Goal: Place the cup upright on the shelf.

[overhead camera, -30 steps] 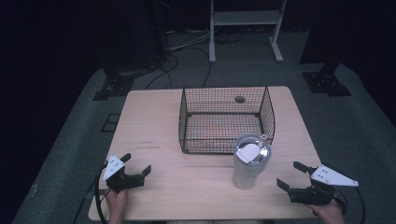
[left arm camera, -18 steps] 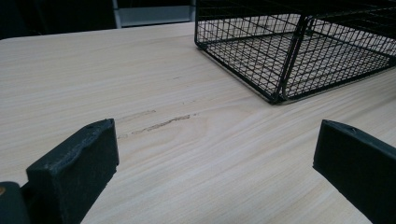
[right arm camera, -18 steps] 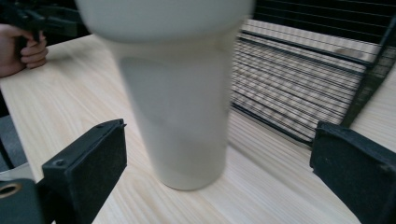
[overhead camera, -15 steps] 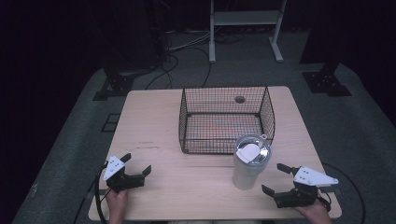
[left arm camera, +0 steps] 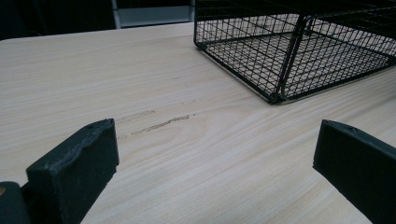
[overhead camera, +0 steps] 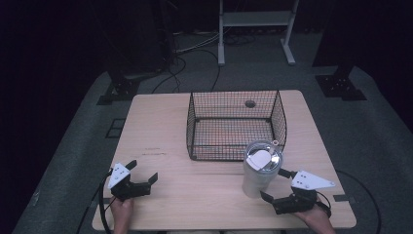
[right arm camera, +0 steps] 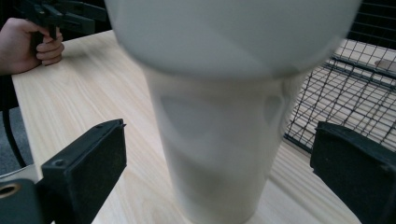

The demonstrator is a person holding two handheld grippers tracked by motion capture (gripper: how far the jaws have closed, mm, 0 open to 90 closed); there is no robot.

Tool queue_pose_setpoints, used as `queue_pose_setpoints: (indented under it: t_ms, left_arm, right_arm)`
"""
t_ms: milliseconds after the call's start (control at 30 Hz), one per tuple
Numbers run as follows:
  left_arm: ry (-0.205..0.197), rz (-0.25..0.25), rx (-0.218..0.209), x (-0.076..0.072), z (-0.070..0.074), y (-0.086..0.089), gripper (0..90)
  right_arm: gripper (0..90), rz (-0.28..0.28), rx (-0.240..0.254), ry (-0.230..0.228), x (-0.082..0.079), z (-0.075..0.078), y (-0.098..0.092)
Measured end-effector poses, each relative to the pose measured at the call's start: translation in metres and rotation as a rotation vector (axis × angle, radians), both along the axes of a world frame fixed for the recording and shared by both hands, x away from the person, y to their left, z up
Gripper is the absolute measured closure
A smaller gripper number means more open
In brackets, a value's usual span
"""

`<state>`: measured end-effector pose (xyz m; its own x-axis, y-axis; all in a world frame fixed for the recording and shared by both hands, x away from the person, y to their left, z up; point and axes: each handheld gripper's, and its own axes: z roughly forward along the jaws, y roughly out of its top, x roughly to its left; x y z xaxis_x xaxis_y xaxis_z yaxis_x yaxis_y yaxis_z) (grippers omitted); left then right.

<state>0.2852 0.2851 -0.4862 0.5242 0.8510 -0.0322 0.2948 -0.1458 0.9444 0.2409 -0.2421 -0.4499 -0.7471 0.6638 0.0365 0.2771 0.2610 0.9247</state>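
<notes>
Two open fingers bracket the tumbler, not yet touching it.
Your right gripper (overhead camera: 276, 187) sits low with its fingers (right arm camera: 86, 161) spread either side of the tumbler (overhead camera: 260, 168), upright near the bench's (overhead camera: 204, 195) front right, just before the wire basket (overhead camera: 236, 124); your left gripper (overhead camera: 139, 175) waits spread apart, well left.

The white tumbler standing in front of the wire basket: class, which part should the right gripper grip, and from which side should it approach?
Grip the tumbler around its narrower lower body, below the wide lidded top, coming in level from the person's side. It stands upright and tapers downward, and the right gripper already has its open jaws either side of that body. The wire basket blocks the far side.
</notes>
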Motion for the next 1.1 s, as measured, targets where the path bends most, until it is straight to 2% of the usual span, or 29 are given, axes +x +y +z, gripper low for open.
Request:
queue_pose_setpoints:
  t_ms: [300,367,400,767,1100]
  left_arm:
    - [-0.002,-0.003,0.003,0.0,0.0,0.0,0.0]
    - [-0.003,-0.004,0.003,0.0,0.0,0.0,0.0]
    - [-0.002,-0.003,0.003,0.0,0.0,0.0,0.0]
    - [-0.004,-0.005,0.006,-0.001,0.0,0.0,0.0]
    - [-0.004,-0.004,0.007,-0.001,0.0,0.0,0.0]
  right_arm:
    - [3.0,0.008,-0.005,-0.022,0.015,0.001,0.018]
    - [2.7,0.014,-0.006,-0.032,0.018,0.0,0.02]
    - [2.5,0.009,-0.005,-0.056,0.021,-0.002,0.025]
    - [8.0,-0.009,0.036,-0.096,0.026,-0.006,0.03]
    - [8.9,-0.014,0.049,-0.107,0.025,-0.008,0.03]
